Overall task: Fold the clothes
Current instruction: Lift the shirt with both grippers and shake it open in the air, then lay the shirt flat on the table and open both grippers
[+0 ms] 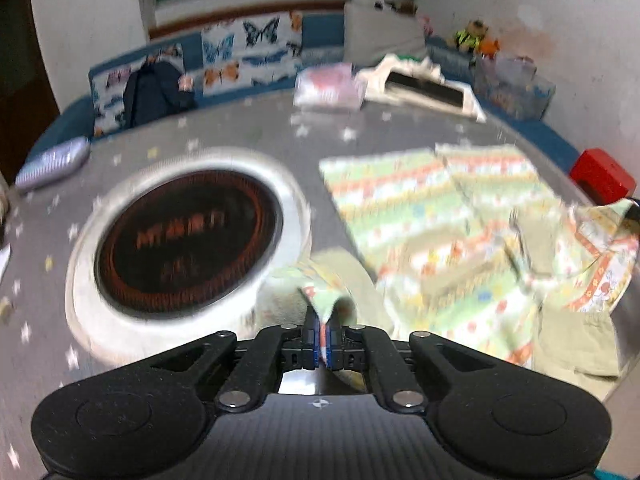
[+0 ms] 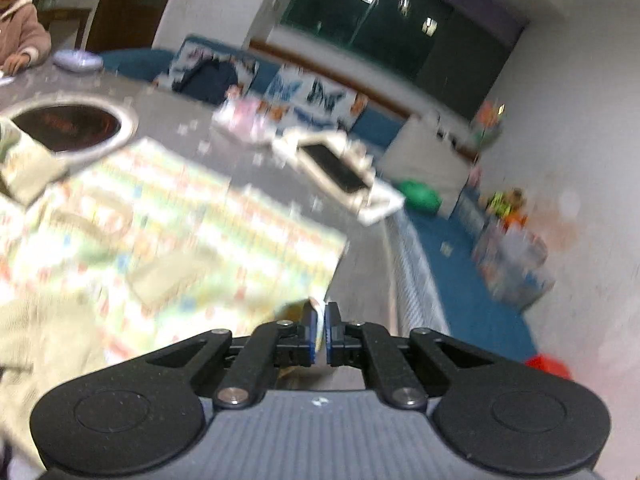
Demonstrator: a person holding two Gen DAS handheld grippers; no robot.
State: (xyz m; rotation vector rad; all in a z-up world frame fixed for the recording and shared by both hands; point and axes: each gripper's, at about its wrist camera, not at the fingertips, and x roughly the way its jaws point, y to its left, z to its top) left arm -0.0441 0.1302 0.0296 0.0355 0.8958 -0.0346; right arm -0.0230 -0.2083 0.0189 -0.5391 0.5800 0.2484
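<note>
A small patterned garment, pale green with orange and white stripes, lies spread on the grey star-print table. My left gripper is shut on a corner of this cloth, which folds up just in front of the fingers. In the right wrist view the same garment lies blurred to the left. My right gripper is shut on its near right edge, a thin strip of cloth showing between the pads. The far corner of the garment at the right of the left wrist view hangs lifted.
A round inset burner with a metal ring sits in the table left of the garment. A folded pink item and a white-framed tablet lie at the far edge. A red stool stands beside the table. A person's sleeve is at the far left.
</note>
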